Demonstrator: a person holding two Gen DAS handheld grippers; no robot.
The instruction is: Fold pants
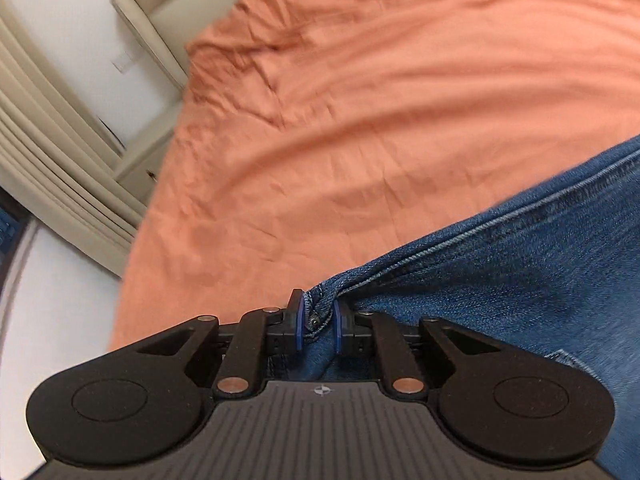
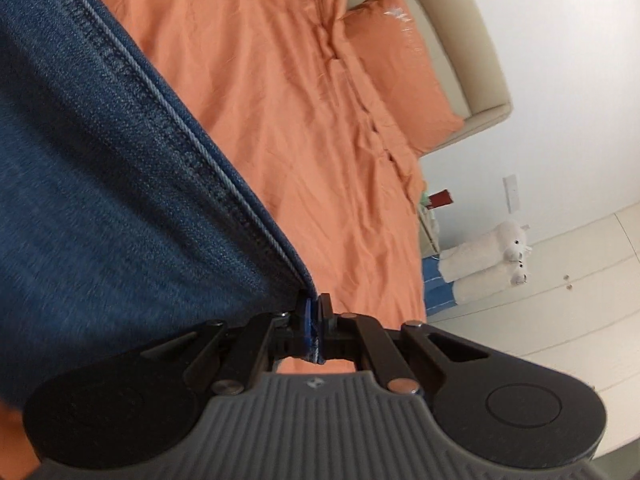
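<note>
the left gripper (image 1: 317,322) and right gripper (image 2: 316,330) each pinch a corner of the jeans (image 1: 520,280), stretching the hem taut above the orange bedsheet (image 1: 360,120), lower right, likely for a flat fold.

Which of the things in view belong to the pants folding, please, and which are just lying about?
Belonging to the job:
jeans
left gripper
right gripper
orange bed sheet

Just lying about:
orange pillow
white plush toy
beige headboard

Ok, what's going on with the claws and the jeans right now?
Left claw pinching the jeans at a riveted seam. Right claw shut on a thin edge. Denim lifted over the orange bed. Nothing in the way.
</note>
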